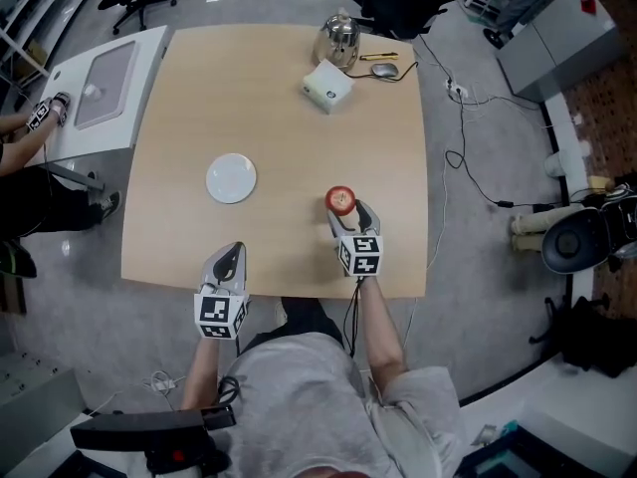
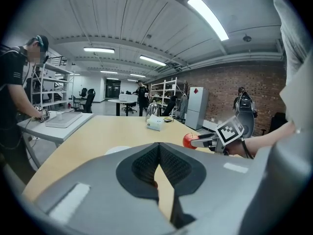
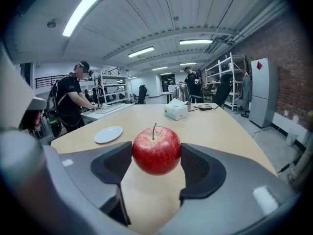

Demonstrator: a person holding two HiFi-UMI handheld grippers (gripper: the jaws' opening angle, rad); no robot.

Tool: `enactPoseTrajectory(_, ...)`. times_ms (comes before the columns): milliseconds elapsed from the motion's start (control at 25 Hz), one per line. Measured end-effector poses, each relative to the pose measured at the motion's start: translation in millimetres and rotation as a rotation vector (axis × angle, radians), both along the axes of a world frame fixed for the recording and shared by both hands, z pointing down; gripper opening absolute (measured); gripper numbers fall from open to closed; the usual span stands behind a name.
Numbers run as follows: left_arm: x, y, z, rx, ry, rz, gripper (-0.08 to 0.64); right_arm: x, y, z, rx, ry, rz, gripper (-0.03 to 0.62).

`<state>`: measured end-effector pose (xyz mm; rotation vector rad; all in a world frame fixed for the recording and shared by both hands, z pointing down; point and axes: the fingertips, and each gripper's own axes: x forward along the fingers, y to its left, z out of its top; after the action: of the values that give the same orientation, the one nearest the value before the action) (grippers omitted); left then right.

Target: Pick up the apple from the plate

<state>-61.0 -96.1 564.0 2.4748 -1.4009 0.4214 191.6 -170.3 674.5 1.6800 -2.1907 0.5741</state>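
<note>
— Item one: apple (image 1: 340, 200)?
— Red, stem up. Off the plate (image 1: 231, 178) — to its right, well apart — clamped in the right gripper (image 3: 156, 159), one pad pressing each side.
— Item two: plate?
— White, round, flat on the table (image 1: 299, 118).
— Item three: left gripper (image 2: 158, 163)?
— Nearer the person than the plate, at the table's edge; jaws closed tip to tip, empty.
— Other stock?
— Box (image 1: 327, 85) and kettle (image 1: 338, 40), beyond the plate and to its right (kettle the farther of the two).
</note>
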Motion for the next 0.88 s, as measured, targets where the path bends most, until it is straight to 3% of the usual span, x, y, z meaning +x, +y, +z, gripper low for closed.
enactPoseTrajectory(880, 40.8, 12.9, 2.7, -0.007, -0.023, 0.110, 0.020, 56.1, 40.1, 15.4, -0.019, -0.002, 0.127, 0.319)
